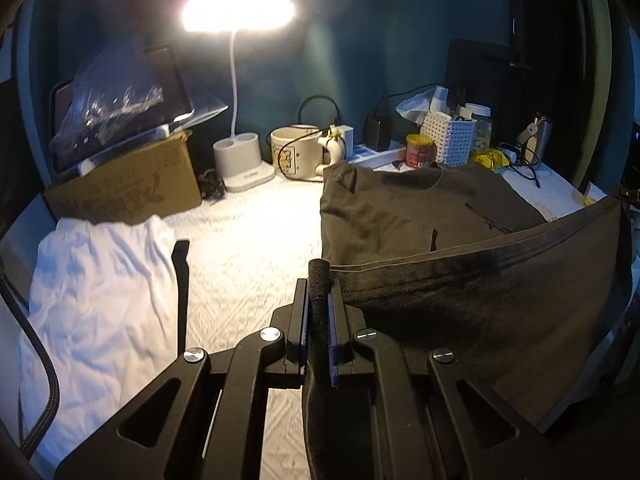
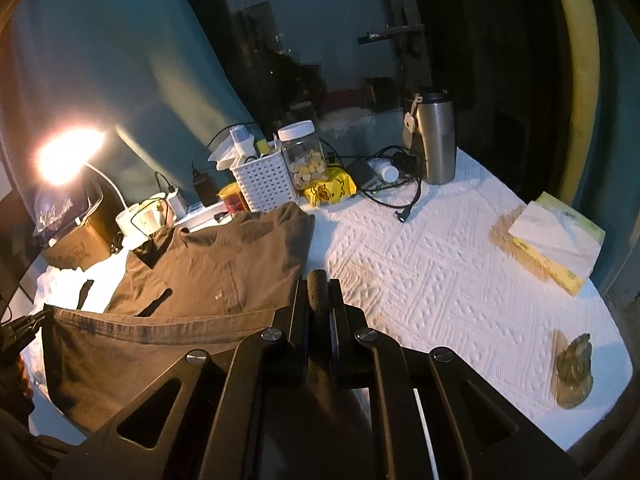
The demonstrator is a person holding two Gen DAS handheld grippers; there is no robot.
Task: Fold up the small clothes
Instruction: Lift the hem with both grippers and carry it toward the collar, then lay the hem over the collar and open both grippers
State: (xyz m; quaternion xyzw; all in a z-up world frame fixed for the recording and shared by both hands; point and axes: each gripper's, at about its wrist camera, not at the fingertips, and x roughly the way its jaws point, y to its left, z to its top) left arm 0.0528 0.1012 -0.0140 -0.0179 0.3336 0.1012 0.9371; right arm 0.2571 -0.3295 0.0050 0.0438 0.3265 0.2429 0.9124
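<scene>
Right gripper pinching brown shirt

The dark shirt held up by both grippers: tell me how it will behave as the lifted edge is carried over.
The dark shirt is probably floppy: its hem sags between the left gripper and the right gripper. It looks light, as two corner pinches hold it. The part on the white table cover may drag and wrinkle.

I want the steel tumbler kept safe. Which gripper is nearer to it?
Right. The right gripper holds the dark shirt's hem on the steel tumbler's side; the left gripper grips the hem's opposite end.
</scene>
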